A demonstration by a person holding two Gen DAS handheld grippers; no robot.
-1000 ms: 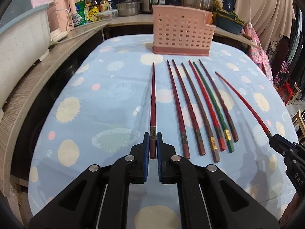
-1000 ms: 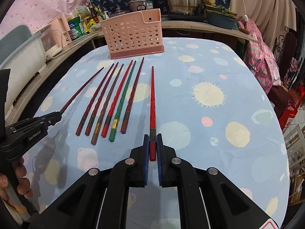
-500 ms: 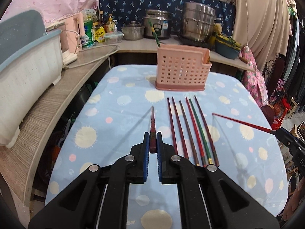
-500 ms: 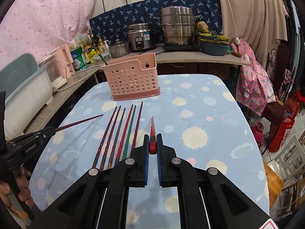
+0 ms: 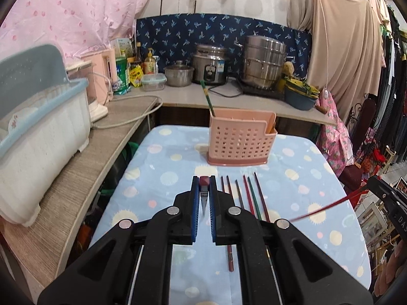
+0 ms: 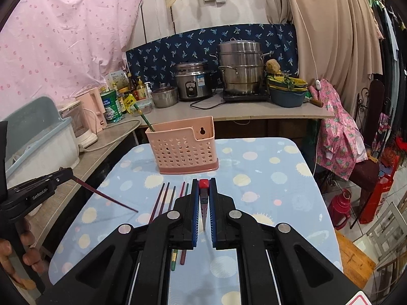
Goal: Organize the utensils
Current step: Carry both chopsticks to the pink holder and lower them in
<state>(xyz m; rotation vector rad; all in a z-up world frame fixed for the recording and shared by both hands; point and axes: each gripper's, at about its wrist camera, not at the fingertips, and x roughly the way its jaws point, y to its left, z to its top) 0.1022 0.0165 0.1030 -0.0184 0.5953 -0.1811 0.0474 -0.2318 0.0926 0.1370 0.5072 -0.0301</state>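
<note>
My left gripper [image 5: 204, 181] is shut on a dark red chopstick [image 5: 204, 195], held above the table with its tip hanging down. My right gripper [image 6: 204, 183] is shut on a bright red chopstick [image 6: 204, 203], held the same way. Each gripper shows in the other view: the right one [image 5: 389, 200] with its red chopstick [image 5: 328, 206], the left one [image 6: 38, 190] with its dark chopstick [image 6: 106, 196]. Several chopsticks [image 5: 250, 197] lie side by side on the blue spotted tablecloth [image 5: 165, 172]. The pink perforated utensil holder [image 5: 240, 139] stands at the table's far end with one green chopstick [image 5: 208, 97] in it.
A counter [image 5: 183, 96] behind the table carries pots, a rice cooker [image 5: 209, 67] and bottles. A white and blue dish rack [image 5: 38, 127] stands on the left counter. Clothes and a chair [image 6: 356, 157] are at the right of the table.
Both grippers have lifted their chopsticks off the table and tilted up, so the chopsticks now hang tip down. The view has risen from the tabletop to the room.
</note>
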